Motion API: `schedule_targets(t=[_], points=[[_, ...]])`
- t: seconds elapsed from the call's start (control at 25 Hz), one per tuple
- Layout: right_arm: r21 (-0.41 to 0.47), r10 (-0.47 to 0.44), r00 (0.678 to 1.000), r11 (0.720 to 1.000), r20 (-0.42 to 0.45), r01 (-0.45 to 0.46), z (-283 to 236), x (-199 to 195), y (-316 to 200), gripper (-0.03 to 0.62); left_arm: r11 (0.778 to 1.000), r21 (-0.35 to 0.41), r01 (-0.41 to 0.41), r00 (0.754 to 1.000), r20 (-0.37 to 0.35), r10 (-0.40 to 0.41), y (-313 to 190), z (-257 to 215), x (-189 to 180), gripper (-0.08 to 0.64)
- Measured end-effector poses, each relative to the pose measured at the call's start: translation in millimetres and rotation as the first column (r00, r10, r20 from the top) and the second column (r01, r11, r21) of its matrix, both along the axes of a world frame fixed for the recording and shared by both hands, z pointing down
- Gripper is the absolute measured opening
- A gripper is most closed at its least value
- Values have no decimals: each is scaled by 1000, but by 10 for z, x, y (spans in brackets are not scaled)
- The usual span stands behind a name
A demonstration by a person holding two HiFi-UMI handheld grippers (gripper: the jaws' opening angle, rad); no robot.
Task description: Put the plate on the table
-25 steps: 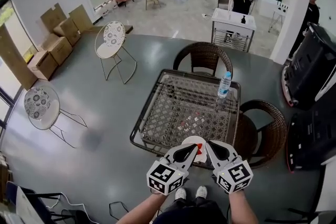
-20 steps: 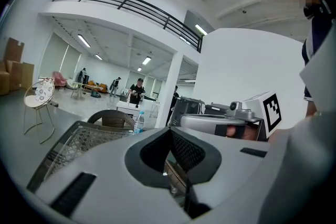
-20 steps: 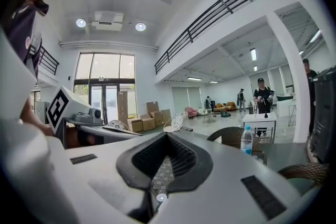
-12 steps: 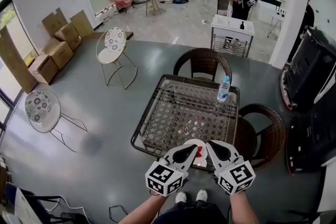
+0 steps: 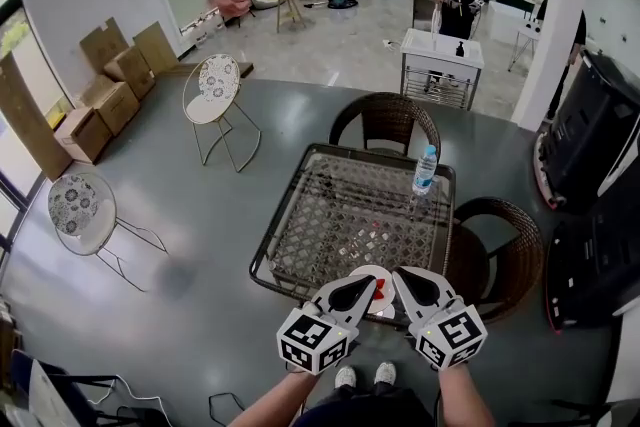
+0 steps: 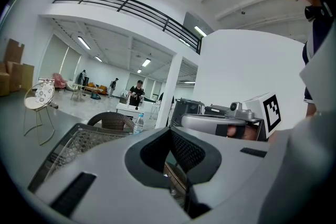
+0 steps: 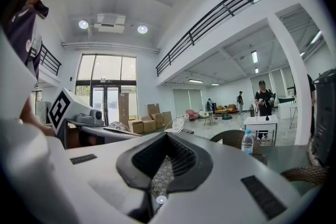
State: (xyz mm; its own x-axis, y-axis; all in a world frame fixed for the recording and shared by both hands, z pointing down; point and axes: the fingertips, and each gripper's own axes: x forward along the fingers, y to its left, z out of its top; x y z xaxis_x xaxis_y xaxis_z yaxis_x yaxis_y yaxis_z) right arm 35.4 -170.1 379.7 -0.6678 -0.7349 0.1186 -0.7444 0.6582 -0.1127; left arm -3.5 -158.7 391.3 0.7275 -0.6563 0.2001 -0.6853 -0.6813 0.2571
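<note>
Your left gripper (image 5: pixel 362 287) and right gripper (image 5: pixel 402 278) both have jaws together, holding nothing. The plate (image 5: pixel 377 271) lies between their tips, at the near edge of the table (image 5: pixel 340 205) — placing seems finished.

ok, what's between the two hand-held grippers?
The plate, white with red on it, at the near edge of the table. Head view shows it.

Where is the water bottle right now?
In the head view the water bottle stands upright on the far right corner of the table, close to the wicker chair behind that end.
</note>
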Motion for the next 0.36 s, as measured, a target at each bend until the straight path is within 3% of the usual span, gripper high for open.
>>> schedule_targets(t=[0.36], points=[[4, -1, 1000, 1000, 3, 1, 24, 22, 5, 5, 1000, 6, -2, 1000, 2, 2, 6, 15, 17, 8]])
